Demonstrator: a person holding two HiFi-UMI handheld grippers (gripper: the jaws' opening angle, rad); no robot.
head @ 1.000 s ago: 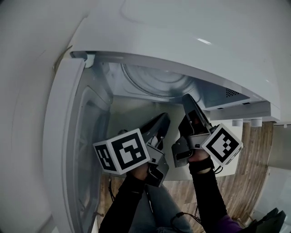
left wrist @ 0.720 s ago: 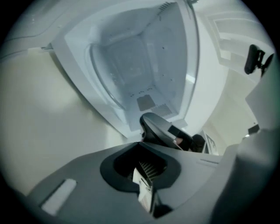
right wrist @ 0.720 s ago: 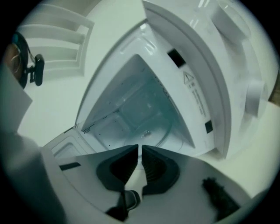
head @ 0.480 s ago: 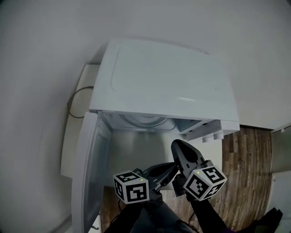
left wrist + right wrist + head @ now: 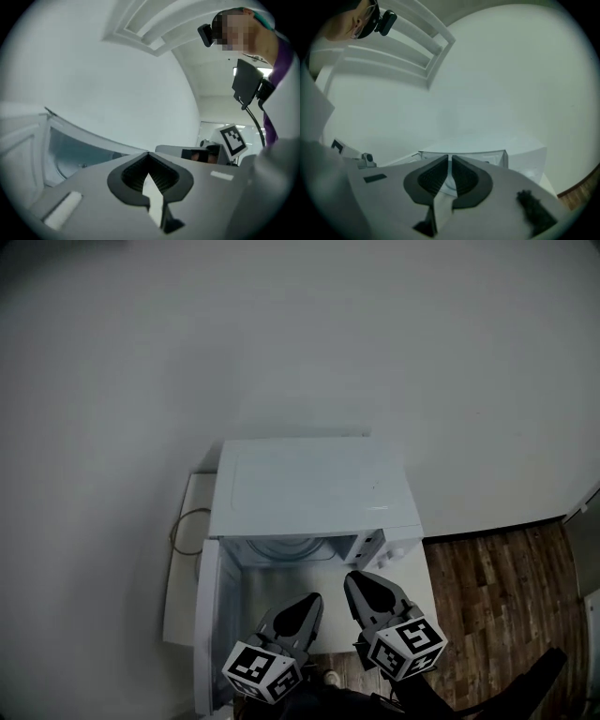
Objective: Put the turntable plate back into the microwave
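White microwave (image 5: 314, 486) against a pale grey wall (image 5: 281, 334).
Brown wood-plank floor (image 5: 497, 587) fills the lower right; at bottom centre, the grey left gripper (image 5: 307, 604) and right gripper (image 5: 356, 582) carry cubes patterned in black-and-white squares.

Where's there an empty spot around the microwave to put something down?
The flat top of the microwave is bare. The white ledge on its left is free but for a looped cable. The wooden floor to the right looks open too. The doorway is crowded: the left tongs and right tongs hang before it, and the plate lies inside.
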